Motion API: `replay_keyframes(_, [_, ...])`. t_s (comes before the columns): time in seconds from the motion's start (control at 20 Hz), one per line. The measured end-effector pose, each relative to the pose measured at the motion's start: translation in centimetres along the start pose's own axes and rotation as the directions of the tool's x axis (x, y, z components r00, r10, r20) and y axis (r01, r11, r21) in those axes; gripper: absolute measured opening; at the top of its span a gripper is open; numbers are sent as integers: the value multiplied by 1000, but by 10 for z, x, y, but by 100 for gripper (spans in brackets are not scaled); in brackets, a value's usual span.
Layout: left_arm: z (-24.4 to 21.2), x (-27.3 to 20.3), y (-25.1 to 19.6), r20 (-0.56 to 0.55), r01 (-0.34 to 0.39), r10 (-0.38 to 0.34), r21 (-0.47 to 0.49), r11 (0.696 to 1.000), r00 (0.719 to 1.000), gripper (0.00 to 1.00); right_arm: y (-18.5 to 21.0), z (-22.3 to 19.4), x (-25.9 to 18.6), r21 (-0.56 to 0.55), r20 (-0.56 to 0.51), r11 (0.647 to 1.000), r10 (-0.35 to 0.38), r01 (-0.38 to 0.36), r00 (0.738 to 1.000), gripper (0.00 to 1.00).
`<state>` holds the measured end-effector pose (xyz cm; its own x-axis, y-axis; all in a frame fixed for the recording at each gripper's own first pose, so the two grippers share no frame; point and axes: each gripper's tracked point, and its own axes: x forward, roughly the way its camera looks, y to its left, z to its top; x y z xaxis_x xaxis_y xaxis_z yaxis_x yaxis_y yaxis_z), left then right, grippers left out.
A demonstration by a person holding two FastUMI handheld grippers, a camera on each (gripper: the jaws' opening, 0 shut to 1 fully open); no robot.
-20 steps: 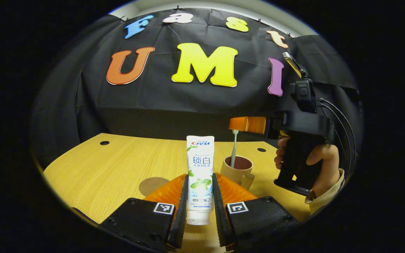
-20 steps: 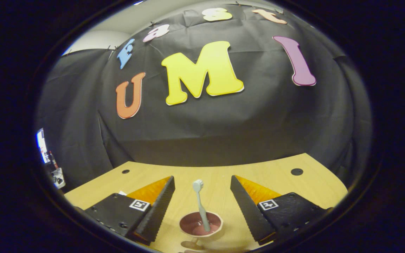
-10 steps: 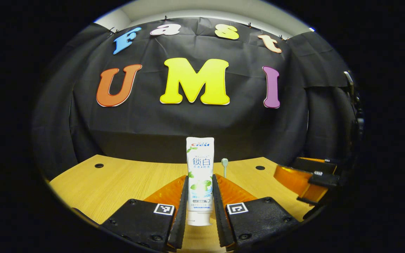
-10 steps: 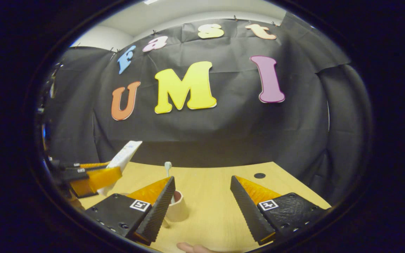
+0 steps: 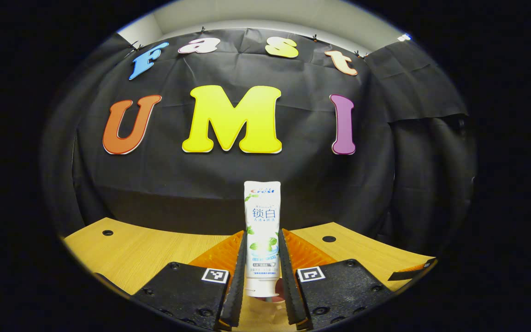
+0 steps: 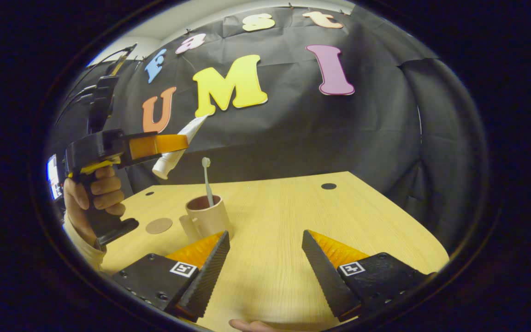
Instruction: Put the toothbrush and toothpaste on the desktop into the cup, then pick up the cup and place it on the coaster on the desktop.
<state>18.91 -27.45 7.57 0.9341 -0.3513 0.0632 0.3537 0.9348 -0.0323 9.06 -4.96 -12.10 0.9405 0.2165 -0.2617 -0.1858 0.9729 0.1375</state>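
1. Toothpaste tube (image 5: 262, 230), white with green leaf print, is pinched between the two fingers of the left gripper (image 5: 262, 272); in the right gripper view it hangs tilted, cap end down, above and just left of the cup (image 6: 206, 216).
2. Toothbrush (image 6: 207, 180) already stands in that tan cup, head up, so the step in hand looks like loading the tube.
3. Next move, as I judge it: bring the cap over the rim, clear of the brush, then let go.
4. Right gripper (image 6: 265, 267) is spread wide and holds nothing, low over the wooden desktop (image 6: 293, 216).
5. Round coaster (image 6: 158, 225) lies just left of the cup, bare.
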Motion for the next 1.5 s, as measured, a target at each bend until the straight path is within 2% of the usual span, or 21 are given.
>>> replay_keyframes(0.1, [-11,8,-2,-31,2,-1,11,1000,1000,41,-1,-2,0,-11,2,1000,2,-2,1000,96])
replay_keyframes(0.15, [-16,10,-2,-42,0,0,3,1000,999,46,-1,-2,1,-9,2,1000,8,-8,1000,96])
replay_keyframes(0.2, [-20,11,-2,-48,0,0,-8,1000,999,41,0,-1,0,-3,6,1000,14,-14,1000,96])
replay_keyframes(0.5, [-29,12,-6,-69,12,-14,-35,999,998,43,5,-2,2,-11,12,999,33,-33,999,96])
replay_keyframes(0.55, [-30,11,-9,-68,26,-29,-46,999,997,48,5,-3,3,-14,11,999,33,-33,999,96])
replay_keyframes(0.6, [-31,12,-8,-73,25,-29,-48,999,997,44,4,-4,4,-15,9,999,31,-31,999,93])
replay_keyframes(0.65, [-36,12,-7,-84,19,-23,-45,999,996,45,4,-5,4,-10,6,999,32,-32,999,96])
replay_keyframes(0.7, [-38,11,-5,-90,11,-15,-50,999,996,45,3,-5,4,-1,5,999,34,-34,999,93])
replay_keyframes(0.75, [-35,9,-3,-79,8,-12,-55,998,997,40,2,-5,4,5,4,999,34,-34,999,96])
replay_keyframes(0.8, [-32,8,-4,-73,15,-19,-57,998,997,44,2,-5,5,11,3,999,32,-32,999,96])
replay_keyframes(1.0, [-29,1,-3,-73,18,-22,-51,999,997,44,0,-3,5,14,2,1000,22,-22,1000,96])
replay_keyframes(1.2, [-32,-11,12,-82,-24,20,-44,999,996,49,8,9,5,-14,15,1000,20,-19,1000,96])
replay_keyframes(1.25, [-31,-15,18,-84,-34,31,-41,999,996,51,11,13,5,-22,23,1000,19,-18,1000,96])
replay_keyframes(1.3, [-33,-20,23,-84,-46,42,-41,998,996,64,16,16,7,-25,25,1000,20,-19,1000,96])
replay_keyframes(1.35, [-35,-26,25,-88,-46,42,-41,998,995,66,23,18,9,-28,21,999,27,-26,999,96])
replay_keyframes(1.45, [-36,-37,31,-82,-46,45,-15,999,996,88,38,22,15,-45,12,998,39,-39,999,96])
replay_keyframes(1.5, [-36,-46,38,-72,-59,60,14,998,996,89,49,26,18,-57,10,997,47,-46,999,96])
